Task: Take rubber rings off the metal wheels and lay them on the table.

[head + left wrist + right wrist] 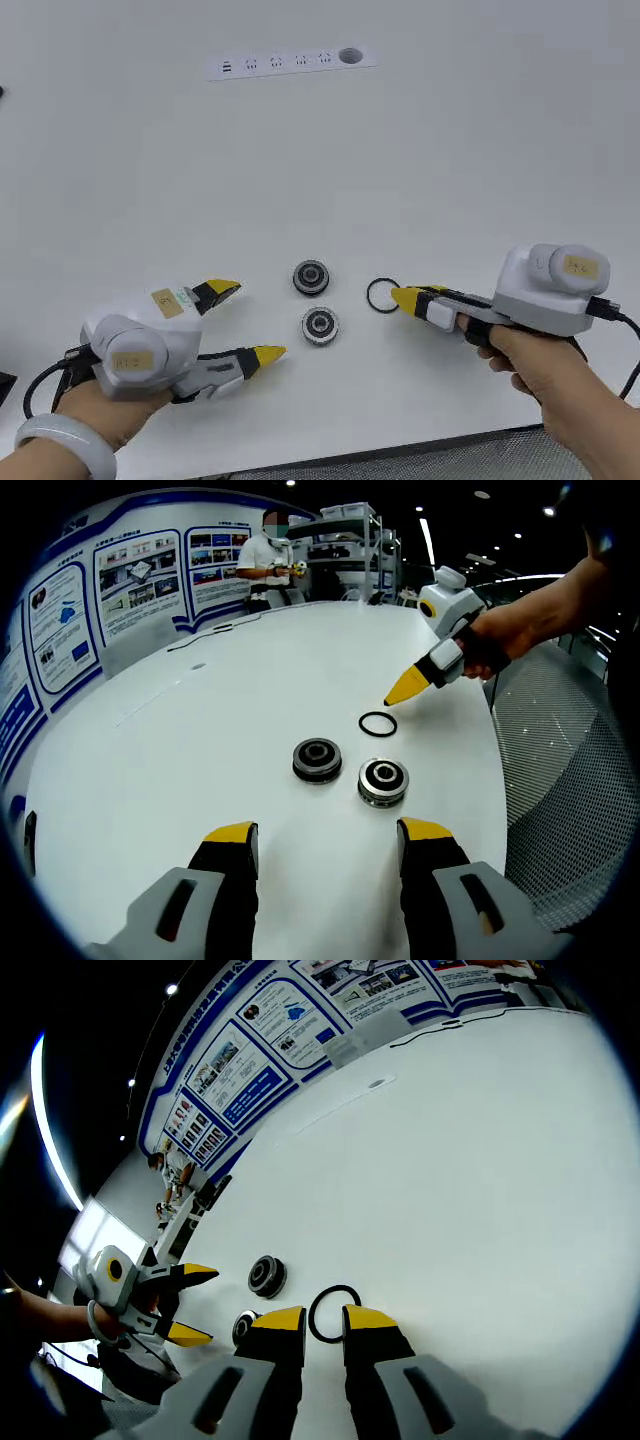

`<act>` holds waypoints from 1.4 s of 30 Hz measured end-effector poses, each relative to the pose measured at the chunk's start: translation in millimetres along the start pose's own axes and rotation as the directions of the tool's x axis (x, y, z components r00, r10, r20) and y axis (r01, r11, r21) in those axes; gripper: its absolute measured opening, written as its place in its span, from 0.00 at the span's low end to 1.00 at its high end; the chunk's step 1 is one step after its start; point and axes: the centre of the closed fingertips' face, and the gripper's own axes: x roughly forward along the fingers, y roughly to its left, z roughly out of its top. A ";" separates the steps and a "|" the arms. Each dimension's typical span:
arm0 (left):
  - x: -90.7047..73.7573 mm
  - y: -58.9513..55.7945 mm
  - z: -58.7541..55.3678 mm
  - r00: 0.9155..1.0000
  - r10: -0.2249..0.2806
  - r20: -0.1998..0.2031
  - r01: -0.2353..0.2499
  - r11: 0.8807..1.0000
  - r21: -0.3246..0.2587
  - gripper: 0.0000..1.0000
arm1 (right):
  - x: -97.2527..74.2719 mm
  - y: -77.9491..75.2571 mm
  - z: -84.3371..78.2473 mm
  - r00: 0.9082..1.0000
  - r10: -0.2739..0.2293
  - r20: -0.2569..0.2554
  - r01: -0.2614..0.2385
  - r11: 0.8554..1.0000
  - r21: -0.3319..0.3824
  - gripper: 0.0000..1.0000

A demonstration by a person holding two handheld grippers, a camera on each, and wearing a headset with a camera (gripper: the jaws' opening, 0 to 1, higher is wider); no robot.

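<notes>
The black rubber ring [382,295] is lying flat on the white table [450,150], a thin loose loop sitting on its own. The right gripper [404,297] has its yellow tips right at the ring's edge, jaws pressed nearly together with nothing pinched. I honestly can't tell if they touch it.

On the ring's other side are two small round metal wheels. The dark-rimmed wheel [311,278] sits a bit farther back and has a black outer band. The bare wheel [320,325] is nearer the person and has a shiny silver rim. Both are near the ring but not touching it, and nothing sits in between.

Past the wheels from the ring is the left gripper [247,320], jaws spread wide and empty, with a pale bangle [65,440] on that wrist. Well away from the ring, at the back of the table, is a white power strip [290,62].

The left gripper view adds blue poster boards [150,570] and a person [265,560] standing beyond the table.
</notes>
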 end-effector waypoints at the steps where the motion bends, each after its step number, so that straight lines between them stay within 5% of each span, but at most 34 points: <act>1: 0.5 0.9 1.5 1.000 0.001 0.002 -0.001 1.000 0.000 0.57 | 1.5 1.3 0.2 1.000 0.006 -0.002 -0.006 1.000 -0.001 0.16; 20: 20.9 7.8 29.7 0.999 -0.010 0.036 0.009 1.000 0.022 0.47 | 29.5 37.4 0.1 0.994 0.099 -0.044 -0.101 0.994 -0.038 0.16; 42: 48.2 4.2 41.5 0.999 -0.050 0.019 0.050 0.998 0.040 0.29 | 38.9 43.5 -1.9 0.991 0.119 -0.055 -0.121 0.992 -0.028 0.16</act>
